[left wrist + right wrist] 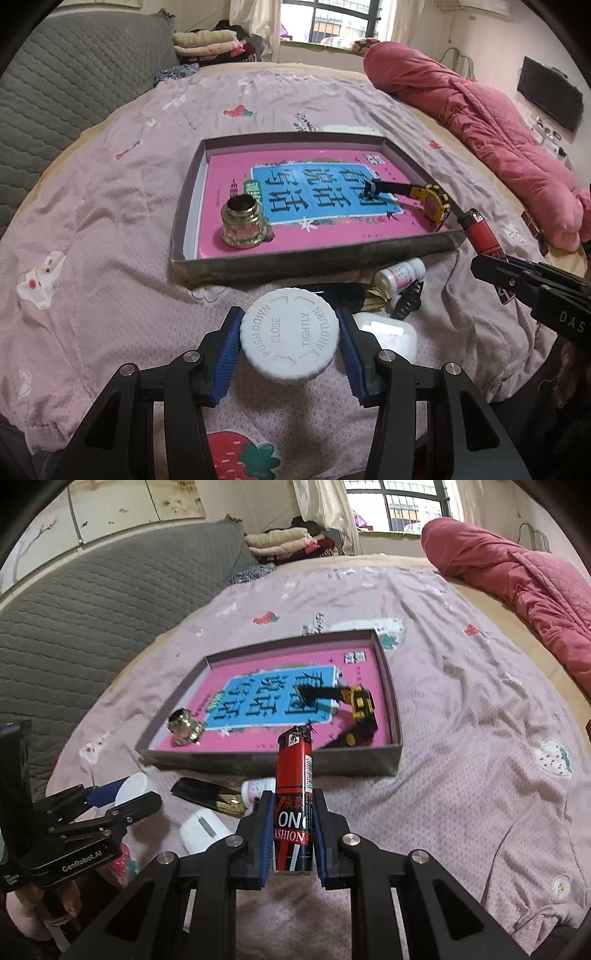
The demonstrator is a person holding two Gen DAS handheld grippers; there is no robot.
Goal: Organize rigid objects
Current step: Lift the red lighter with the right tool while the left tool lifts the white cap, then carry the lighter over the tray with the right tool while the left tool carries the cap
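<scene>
My left gripper (289, 345) is shut on a white child-proof bottle cap (289, 335), held above the bedspread in front of the shallow box (314, 258). My right gripper (293, 834) is shut on a red lighter (295, 794), upright, just before the box's near wall (295, 764); the lighter also shows in the left wrist view (480, 232). Inside the box, on a pink book (332, 236), stand a brass ink bottle (242, 225) and a yellow-and-black watch (432, 203).
On the bedspread before the box lie a small white pill bottle (400, 275), a black-and-gold flat object (207, 794), a black comb-like piece (408, 302) and a white case (205, 829). A pink quilt (480, 122) lies at the right, a grey headboard (55, 92) at the left.
</scene>
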